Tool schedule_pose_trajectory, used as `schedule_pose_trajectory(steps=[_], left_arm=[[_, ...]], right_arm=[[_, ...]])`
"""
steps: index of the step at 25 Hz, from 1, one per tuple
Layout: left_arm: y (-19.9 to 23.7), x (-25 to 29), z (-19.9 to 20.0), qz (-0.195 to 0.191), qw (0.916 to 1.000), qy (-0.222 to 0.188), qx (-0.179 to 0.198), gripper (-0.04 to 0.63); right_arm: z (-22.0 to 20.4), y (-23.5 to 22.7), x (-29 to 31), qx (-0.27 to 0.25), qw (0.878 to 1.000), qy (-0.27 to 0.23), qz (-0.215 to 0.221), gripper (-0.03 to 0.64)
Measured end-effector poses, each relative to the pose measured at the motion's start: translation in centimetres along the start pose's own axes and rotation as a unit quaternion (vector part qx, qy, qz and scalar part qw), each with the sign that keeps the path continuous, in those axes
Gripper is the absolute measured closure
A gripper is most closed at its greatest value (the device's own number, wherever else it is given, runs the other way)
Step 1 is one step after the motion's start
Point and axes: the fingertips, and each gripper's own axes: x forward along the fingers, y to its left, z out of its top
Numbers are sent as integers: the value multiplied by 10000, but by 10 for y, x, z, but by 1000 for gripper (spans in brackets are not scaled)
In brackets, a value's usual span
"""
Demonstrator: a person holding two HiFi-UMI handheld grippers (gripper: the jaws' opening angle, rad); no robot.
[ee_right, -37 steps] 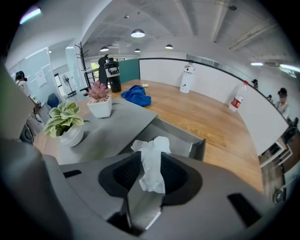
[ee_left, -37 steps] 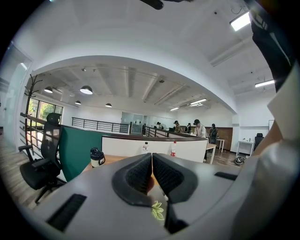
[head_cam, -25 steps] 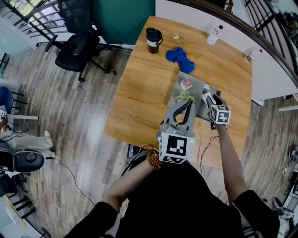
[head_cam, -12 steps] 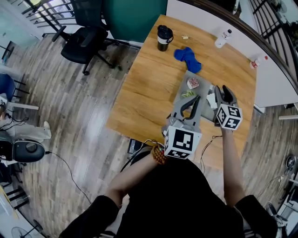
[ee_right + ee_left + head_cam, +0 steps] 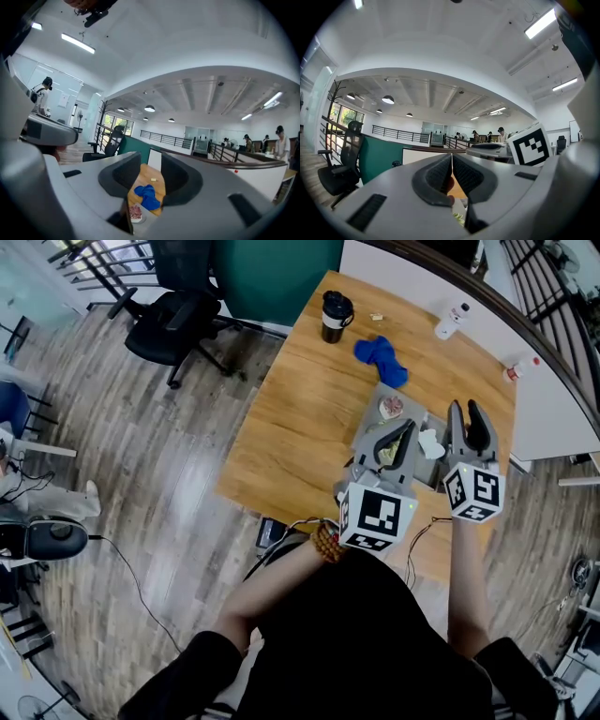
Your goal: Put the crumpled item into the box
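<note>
While the person stands at the near edge of the light wooden table (image 5: 300, 418), a black office chair (image 5: 183, 320) is on the floor far to the left. On the far part of the table there is a black cup with a lid (image 5: 337, 315), and to the right of it lies a crumpled blue cloth (image 5: 382, 360). Nearer to the person is the flat grey box (image 5: 370, 427), with a round pinkish item (image 5: 390, 407) at its far end and a small green leafy item (image 5: 384, 457) closer in. The left gripper (image 5: 409, 427) is held over the box above the green item. Its jaws are together and nothing is between them. Just to the right, the small white crumpled item (image 5: 430, 443) lies in the box, between the two grippers and touched by neither. The right gripper (image 5: 465, 413) is at the right edge of the box. Its jaws are apart and closing, and only the table, the blue cloth and the pinkish item show through the gap. A white plastic bottle (image 5: 452, 320) lies at the far right edge of the table.
</note>
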Motion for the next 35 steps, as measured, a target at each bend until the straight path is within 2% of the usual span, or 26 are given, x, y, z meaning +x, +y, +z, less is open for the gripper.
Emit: schedule_pose_trajectory(steps=[5, 16, 19, 27, 35], left_arm=[[-4, -1, 2, -36, 10000, -47, 18, 569], [-2, -10, -20, -48, 9998, 191, -51, 569], [2, -12, -25, -26, 9996, 258, -71, 571], [11, -19, -36, 18, 9990, 431, -78, 571], [25, -29, -52, 108, 9981, 600, -55, 570]], right_arm=[[27, 8, -24, -42, 9987, -477, -163, 488], [2, 38, -65, 9, 9987, -387, -329, 551], [2, 46, -71, 94, 9983, -466, -350, 609], [-6, 76, -73, 5, 9994, -337, -22, 611], [-37, 79, -64, 215, 9998, -43, 4, 611]])
